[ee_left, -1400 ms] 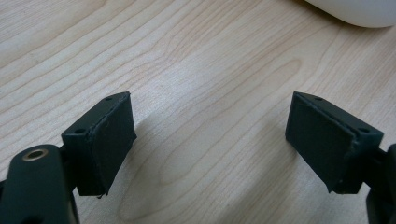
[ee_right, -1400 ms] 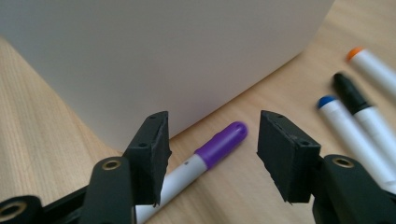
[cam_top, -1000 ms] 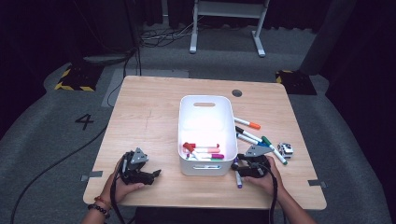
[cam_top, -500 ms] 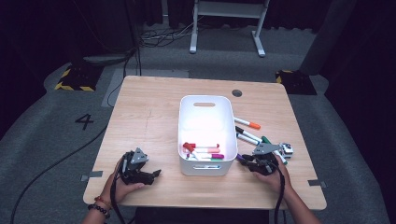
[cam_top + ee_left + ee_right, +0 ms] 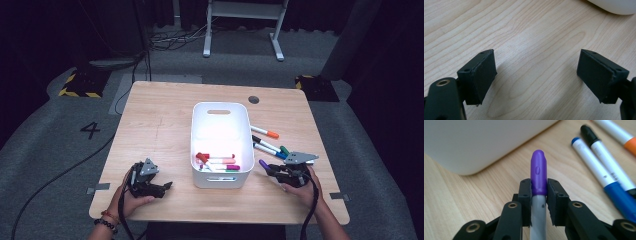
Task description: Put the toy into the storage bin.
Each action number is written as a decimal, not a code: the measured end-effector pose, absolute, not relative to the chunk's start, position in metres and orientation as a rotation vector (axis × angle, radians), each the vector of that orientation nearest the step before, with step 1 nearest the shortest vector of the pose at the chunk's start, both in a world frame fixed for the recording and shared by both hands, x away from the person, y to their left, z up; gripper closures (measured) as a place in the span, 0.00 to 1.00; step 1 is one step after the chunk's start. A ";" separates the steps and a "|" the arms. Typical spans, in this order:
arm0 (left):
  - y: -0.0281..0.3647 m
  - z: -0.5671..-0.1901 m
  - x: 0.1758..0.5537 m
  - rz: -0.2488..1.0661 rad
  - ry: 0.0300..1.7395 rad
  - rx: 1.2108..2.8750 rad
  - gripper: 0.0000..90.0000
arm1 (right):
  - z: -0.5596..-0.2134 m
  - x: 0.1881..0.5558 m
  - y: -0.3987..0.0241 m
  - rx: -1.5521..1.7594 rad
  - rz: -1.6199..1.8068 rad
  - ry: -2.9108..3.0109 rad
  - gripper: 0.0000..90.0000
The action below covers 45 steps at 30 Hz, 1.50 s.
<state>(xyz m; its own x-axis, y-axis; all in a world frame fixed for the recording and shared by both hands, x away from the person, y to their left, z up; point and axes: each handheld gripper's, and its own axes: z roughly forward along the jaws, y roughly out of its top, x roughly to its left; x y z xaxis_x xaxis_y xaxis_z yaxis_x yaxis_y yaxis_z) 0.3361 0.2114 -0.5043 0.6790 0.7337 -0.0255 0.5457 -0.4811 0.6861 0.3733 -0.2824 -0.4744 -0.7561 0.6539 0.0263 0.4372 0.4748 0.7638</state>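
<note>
At the near left of the table [image 5: 165, 120] the left gripper [image 5: 161, 187] rests low over bare wood, its jaws spread wide with nothing between them — the left gripper view has only wood grain in the gap and a corner of the white bin [image 5: 614, 6] far off at the top right. The bin [image 5: 220, 111] stands mid-table, its long axis running away from the person, with several markers [image 5: 219, 163] already lying across its near end. Just right of it, the right gripper [image 5: 270, 170] is clamped on the purple-capped marker [image 5: 538, 173]: the pads pinch it at the seam where cap meets grey barrel, and the marker's long axis runs straight out along the jaws, cap leading. In the high view that cap [image 5: 263, 164] points toward the bin's right wall, close beside it but apart — so the drop spot lies to the gripper's left and above the rim. My reading is that the coming move turns on lifting the cap over that wall before carrying it across. Beyond the right hand [image 5: 295, 185], the loose markers [image 5: 266, 133] lie on the wood, the right gripper being far the nearer to them.
</note>
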 end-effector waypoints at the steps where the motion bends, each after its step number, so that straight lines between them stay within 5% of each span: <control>1: 0.211 -0.504 0.336 0.357 0.980 2.207 0.18 | -0.470 0.373 -0.285 0.926 1.170 2.442 0.83; 19: 0.211 -0.504 0.336 0.348 0.980 2.206 0.18 | -0.386 0.373 -0.282 0.738 1.332 2.338 0.83; 45: 0.212 -0.504 0.337 0.354 0.975 2.210 0.17 | -0.301 0.385 -0.203 0.422 1.289 2.401 0.83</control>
<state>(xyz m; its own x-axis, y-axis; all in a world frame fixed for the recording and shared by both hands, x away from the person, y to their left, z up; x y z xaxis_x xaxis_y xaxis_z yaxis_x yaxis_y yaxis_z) 0.3369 0.2116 -0.5042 0.6815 0.7314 -0.0252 0.5443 -0.4837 0.6854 0.3850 -0.2032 -0.3006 -0.8821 0.4319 -0.1882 0.0815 0.5335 0.8419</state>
